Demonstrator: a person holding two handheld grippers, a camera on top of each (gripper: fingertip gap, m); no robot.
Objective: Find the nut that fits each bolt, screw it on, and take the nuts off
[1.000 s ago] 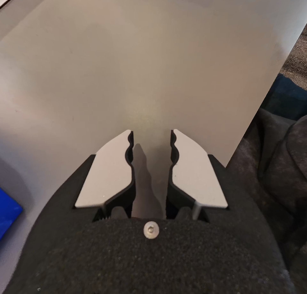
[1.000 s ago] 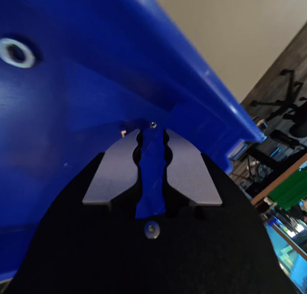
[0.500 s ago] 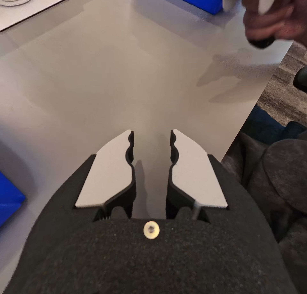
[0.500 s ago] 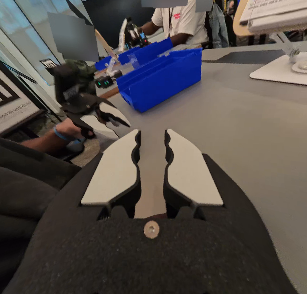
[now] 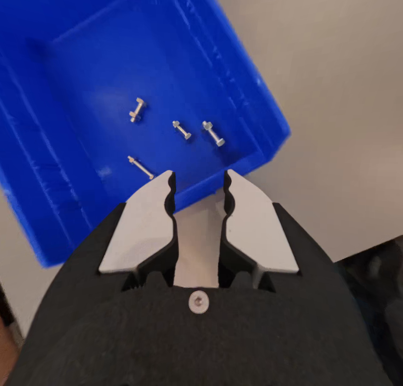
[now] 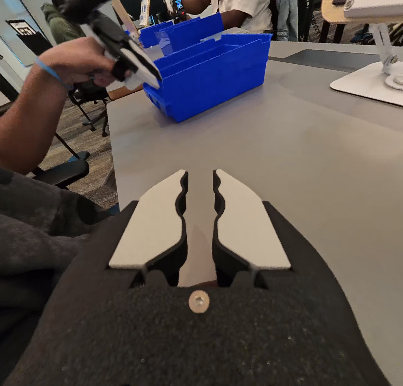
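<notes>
bolts lying loose on the floor of a blue bin (image 5: 229,74), four of them, each with a nut already on its shank. shortest bolt (image 5: 137,110) farthest in, two more (image 5: 181,130) (image 5: 213,133) side by side toward the bin's right wall, a long thin one (image 5: 140,167) nearest the front edge, just beyond the left fingertip. all four apart from one another, none touching a wall.

left gripper (image 5: 199,174) hanging above the bin's near corner, tilted down into it, fingers (image 5: 144,220) spread with a clear gap and nothing between them, only bin rim and grey table (image 5: 327,91) showing through the gap. seen from the right wrist view as well, the same left gripper (image 6: 150,74) held in a hand (image 6: 74,61) over the near left corner of the bin (image 6: 213,81), somewhat blurred.

right gripper (image 6: 200,172) low over bare table (image 6: 283,157), well apart from the bin, fingers (image 6: 152,222) parted a little less widely, holding nothing.

white stand base (image 6: 368,85) at the table's far right. more blue bins (image 6: 183,33) behind the first, and a seated person in a white shirt (image 6: 237,0) at the far side.
</notes>
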